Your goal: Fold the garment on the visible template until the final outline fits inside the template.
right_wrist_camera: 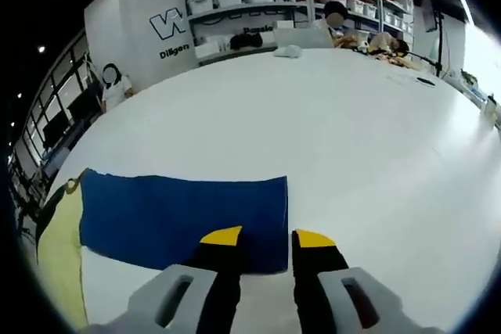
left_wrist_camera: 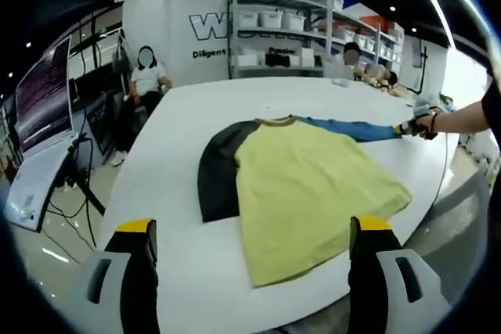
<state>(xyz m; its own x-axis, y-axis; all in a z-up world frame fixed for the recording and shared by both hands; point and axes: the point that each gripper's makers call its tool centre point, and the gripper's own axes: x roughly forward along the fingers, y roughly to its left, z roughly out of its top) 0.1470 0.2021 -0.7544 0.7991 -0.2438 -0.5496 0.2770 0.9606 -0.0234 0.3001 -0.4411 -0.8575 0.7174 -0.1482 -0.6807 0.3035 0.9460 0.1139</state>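
A T-shirt with a yellow body (left_wrist_camera: 301,193), a black sleeve (left_wrist_camera: 218,174) and a blue sleeve (left_wrist_camera: 352,127) lies flat on the white table (left_wrist_camera: 172,162). My left gripper (left_wrist_camera: 254,226) stands open, jaws wide apart, at the shirt's near hem. In the right gripper view the blue sleeve (right_wrist_camera: 180,220) is spread flat, with a strip of the yellow body (right_wrist_camera: 59,260) at the left. My right gripper (right_wrist_camera: 267,238) hovers at the sleeve's cuff edge, jaws a narrow gap apart with nothing pinched. A person's hand holds that right gripper (left_wrist_camera: 411,127) at the sleeve's end.
Shelves with white bins (left_wrist_camera: 274,33) stand behind the table. A person sits at the back left (left_wrist_camera: 147,80), and others sit at the far right (left_wrist_camera: 356,59). A monitor on a stand (left_wrist_camera: 43,99) is at the left. Cables run over the floor.
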